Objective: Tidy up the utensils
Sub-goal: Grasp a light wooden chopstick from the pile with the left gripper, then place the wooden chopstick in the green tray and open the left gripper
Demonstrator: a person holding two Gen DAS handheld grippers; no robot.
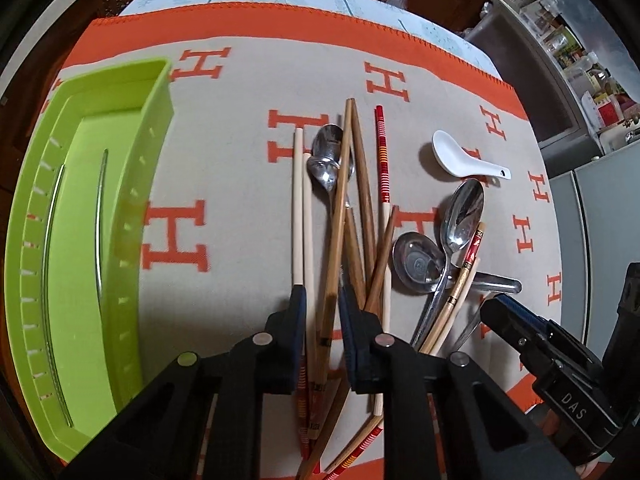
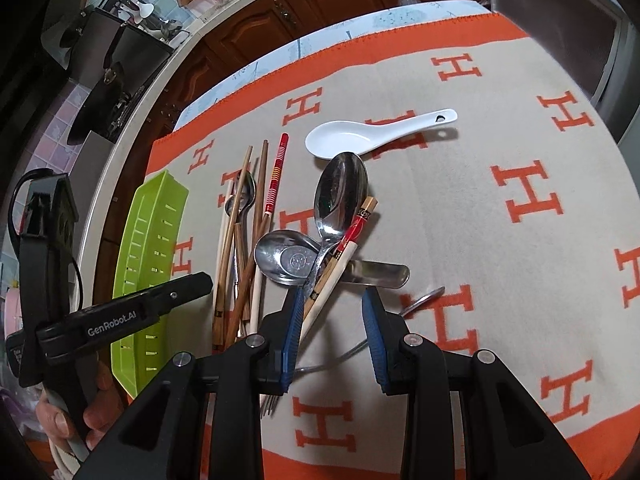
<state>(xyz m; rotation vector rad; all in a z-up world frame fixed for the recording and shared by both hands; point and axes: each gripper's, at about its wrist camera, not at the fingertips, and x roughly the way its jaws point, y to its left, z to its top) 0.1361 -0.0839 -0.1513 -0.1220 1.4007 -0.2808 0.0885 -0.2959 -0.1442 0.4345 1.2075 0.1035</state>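
1. Left claw (image 1: 322, 312) straddles a brown bamboo chopstick (image 1: 338, 216), jaws narrow, but whether the pads grip it I can't tell.
2. Right claw (image 2: 332, 316) hangs apart over a patterned chopstick (image 2: 340, 256) and steel spoons (image 2: 340, 196).
3. Utensils lie heaped on the woven orange-and-beige cloth (image 1: 224, 152); a glossy white spoon (image 1: 460, 156) sits apart.
4. The slotted lime plastic tray (image 1: 76, 208) at left holds no utensils.

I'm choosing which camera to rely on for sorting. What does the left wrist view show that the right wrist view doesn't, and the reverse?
Only the left wrist view shows the left gripper astride a brown chopstick, and the green tray's whole inside. Only the right wrist view shows the right gripper open beside a red-and-white chopstick, fork tines beneath it, and a hand. Both show the white spoon, metal spoons and the H-patterned cloth.
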